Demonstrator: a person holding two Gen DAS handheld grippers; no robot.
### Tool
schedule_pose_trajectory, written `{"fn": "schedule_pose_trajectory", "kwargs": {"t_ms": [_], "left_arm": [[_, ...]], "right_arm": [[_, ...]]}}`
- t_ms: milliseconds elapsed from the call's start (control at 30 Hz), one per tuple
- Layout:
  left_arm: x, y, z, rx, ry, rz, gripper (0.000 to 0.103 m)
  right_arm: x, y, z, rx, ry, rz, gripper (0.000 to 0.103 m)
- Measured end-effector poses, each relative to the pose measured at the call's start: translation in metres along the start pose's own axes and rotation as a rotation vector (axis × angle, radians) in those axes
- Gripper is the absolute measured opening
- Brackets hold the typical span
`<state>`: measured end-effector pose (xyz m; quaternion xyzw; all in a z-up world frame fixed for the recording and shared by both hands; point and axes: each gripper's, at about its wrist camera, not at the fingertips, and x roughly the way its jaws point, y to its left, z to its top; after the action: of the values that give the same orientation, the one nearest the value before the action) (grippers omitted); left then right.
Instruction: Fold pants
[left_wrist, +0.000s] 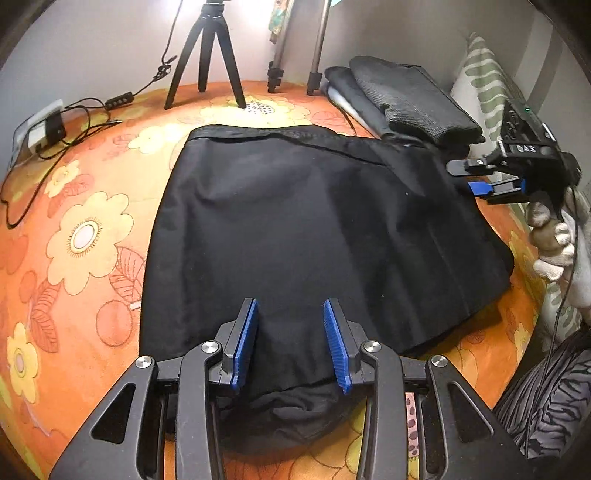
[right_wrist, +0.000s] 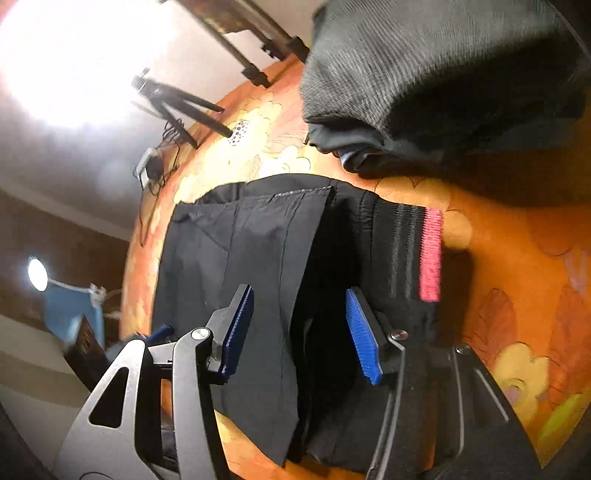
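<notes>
Black pants (left_wrist: 303, 236) lie folded flat on an orange floral bedsheet (left_wrist: 85, 236). My left gripper (left_wrist: 291, 341) is open over the pants' near edge, its blue pads on either side of the cloth. My right gripper (left_wrist: 466, 177) shows at the pants' right edge in the left wrist view, held by a gloved hand. In the right wrist view my right gripper (right_wrist: 301, 325) is open and tilted, straddling the edge of the top layer of the pants (right_wrist: 243, 266). A waistband with a pink strip (right_wrist: 430, 254) shows on the pants' far side.
A stack of folded dark clothes (left_wrist: 410, 99) lies at the back right, also looming in the right wrist view (right_wrist: 436, 70). Tripod legs (left_wrist: 205, 62) stand at the back. A power adapter with cables (left_wrist: 48, 129) lies at the left. A patterned pillow (left_wrist: 484, 85) leans at right.
</notes>
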<state>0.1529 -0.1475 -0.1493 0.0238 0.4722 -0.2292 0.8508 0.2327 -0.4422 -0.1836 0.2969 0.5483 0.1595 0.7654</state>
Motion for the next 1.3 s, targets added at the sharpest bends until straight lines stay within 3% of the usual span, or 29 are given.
{"fn": "schedule_pose_trajectory", "kwargs": {"t_ms": [100,167,233,333,367,567,600,667,767,900,967,1067,1167,1300], "left_arm": [[0.0,0.002,0.0,-0.005,-0.001,-0.002,0.035],[0.001,0.003,0.0,-0.005,-0.002,0.001,0.035],[0.001,0.004,-0.001,-0.007,-0.003,0.002,0.035],[0.0,0.005,-0.001,-0.01,-0.006,0.004,0.035],[-0.003,0.007,-0.001,-0.016,-0.009,0.003,0.035],[-0.035,0.035,0.005,-0.106,-0.083,0.01,0.035],[-0.039,0.041,0.005,-0.123,-0.09,0.013,0.038],[-0.046,0.056,0.004,-0.167,-0.104,0.027,0.053],[-0.044,0.07,-0.001,-0.232,-0.088,0.032,0.054],[-0.034,0.071,-0.009,-0.235,-0.046,0.038,0.054],[-0.029,0.068,-0.012,-0.219,-0.029,0.036,0.054],[-0.024,0.065,-0.014,-0.206,-0.018,0.038,0.054],[-0.018,0.063,-0.016,-0.199,-0.011,0.043,0.054],[-0.016,0.059,-0.018,-0.197,-0.024,0.055,0.054]], "right_arm": [[0.014,-0.001,0.011,0.027,0.01,0.008,0.047],[0.018,0.007,0.014,0.019,-0.004,-0.001,0.015],[0.013,0.023,0.014,-0.037,-0.056,-0.025,0.008],[-0.007,0.077,0.0,-0.335,-0.192,-0.165,0.006],[-0.009,0.084,-0.002,-0.381,-0.209,-0.213,0.005],[0.012,0.073,-0.005,-0.433,-0.184,-0.44,0.004],[0.013,0.07,-0.005,-0.426,-0.175,-0.442,0.004],[0.014,0.065,-0.003,-0.419,-0.166,-0.454,0.004],[0.02,0.062,-0.004,-0.428,-0.148,-0.504,0.004],[0.027,0.058,-0.006,-0.419,-0.109,-0.56,0.008],[0.016,0.064,-0.006,-0.413,-0.148,-0.62,0.036],[-0.007,0.08,-0.006,-0.412,-0.246,-0.647,0.044],[-0.025,0.102,-0.008,-0.403,-0.295,-0.552,0.047],[-0.006,0.14,-0.01,-0.417,-0.206,-0.365,0.056]]}}
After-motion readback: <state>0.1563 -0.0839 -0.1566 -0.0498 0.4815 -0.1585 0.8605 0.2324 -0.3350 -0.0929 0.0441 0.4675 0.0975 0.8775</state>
